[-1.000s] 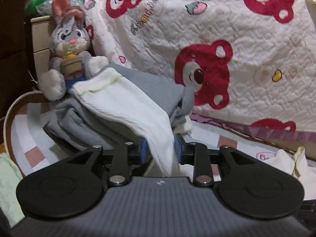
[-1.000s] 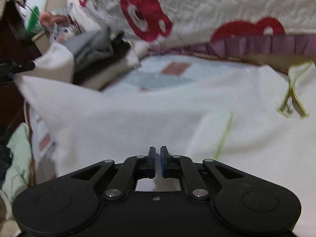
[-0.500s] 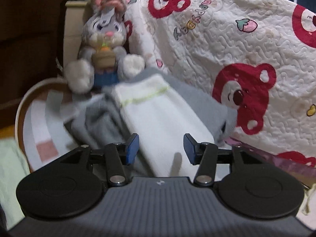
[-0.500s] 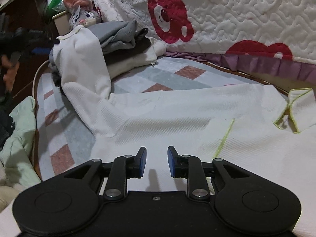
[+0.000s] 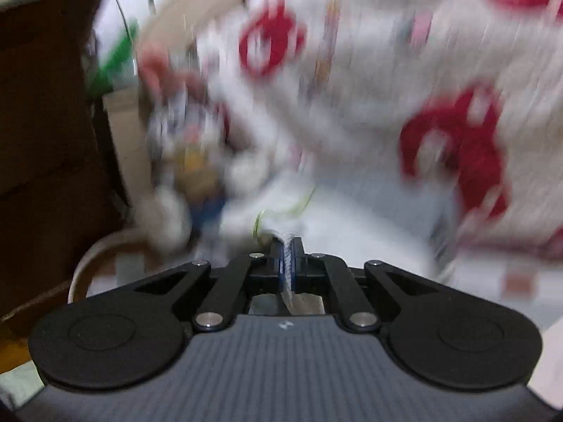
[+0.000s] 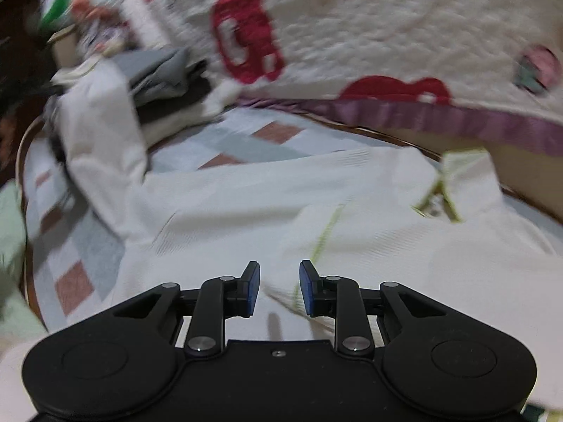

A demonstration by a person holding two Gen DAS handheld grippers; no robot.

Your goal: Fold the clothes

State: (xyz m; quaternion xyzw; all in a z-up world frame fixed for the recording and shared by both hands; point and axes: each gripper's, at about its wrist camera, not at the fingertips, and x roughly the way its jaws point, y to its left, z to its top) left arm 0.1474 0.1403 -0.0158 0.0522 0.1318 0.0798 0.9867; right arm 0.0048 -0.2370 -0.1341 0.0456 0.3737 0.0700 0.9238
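Observation:
A white shirt with thin yellow-green trim [image 6: 352,204] lies spread on the checked bedcover, its collar at the right [image 6: 440,190]. One sleeve [image 6: 102,133] runs up to the left over a pile of grey clothes [image 6: 158,66]. My left gripper [image 5: 288,260] is shut on the trimmed end of that white sleeve [image 5: 281,221]; this view is blurred. My right gripper [image 6: 279,288] is open and empty just above the shirt's body.
A quilt with red bears [image 6: 352,35] hangs behind the bed. A plush rabbit [image 5: 190,161] sits at the back left beside a cabinet. A pale green garment [image 6: 10,232] lies at the left edge. The checked bedcover [image 6: 70,256] shows beside the shirt.
My left gripper let go of the sleeve, then shut on its trimmed end. My right gripper opened, released the shirt and widened. Both views now blur from motion.

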